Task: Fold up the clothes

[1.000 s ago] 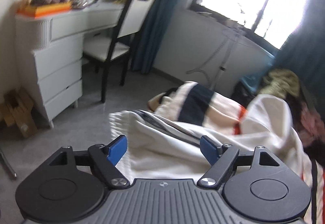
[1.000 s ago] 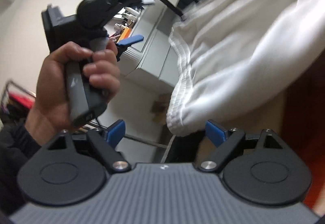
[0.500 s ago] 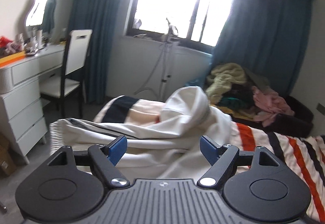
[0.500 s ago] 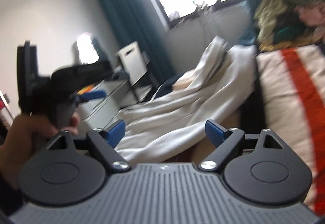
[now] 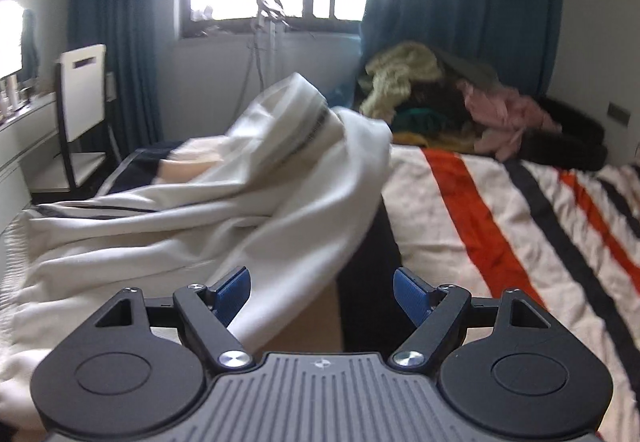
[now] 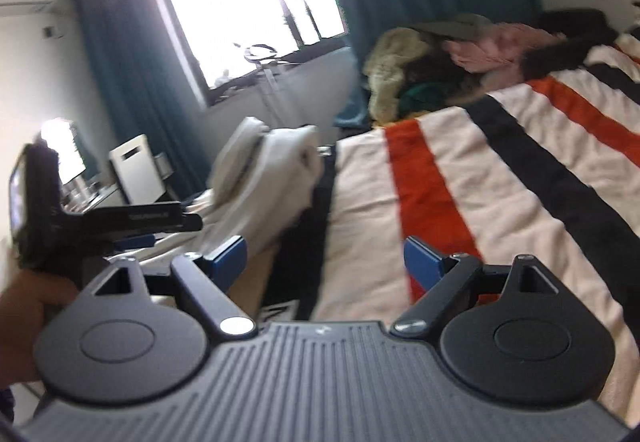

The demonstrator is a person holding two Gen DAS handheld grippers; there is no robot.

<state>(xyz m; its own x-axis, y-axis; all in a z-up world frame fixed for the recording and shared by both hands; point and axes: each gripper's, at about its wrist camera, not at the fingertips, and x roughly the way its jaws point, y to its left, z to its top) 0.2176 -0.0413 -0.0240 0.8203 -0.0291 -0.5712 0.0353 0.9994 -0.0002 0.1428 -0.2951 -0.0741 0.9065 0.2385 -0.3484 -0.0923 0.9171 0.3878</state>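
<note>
A white garment with dark side stripes (image 5: 224, 197) lies bunched over the left corner of the bed and hangs off its edge; it also shows in the right wrist view (image 6: 272, 165). My left gripper (image 5: 322, 290) is open and empty just in front of the garment's near fold. My right gripper (image 6: 324, 254) is open and empty, pointed at the striped bedspread (image 6: 500, 169). The left gripper's body (image 6: 120, 222) shows at the left of the right wrist view, held in a hand.
A pile of mixed clothes (image 5: 452, 101) sits at the far end of the bed below the window. A white chair (image 5: 80, 97) and a white dresser (image 5: 24, 145) stand at the left. Blue curtains (image 5: 460, 1) flank the window.
Both grippers have swung to the right, from the dresser side toward the bed and the window. The white garment has shifted and now lies further left in both views. Both grippers stay open.
</note>
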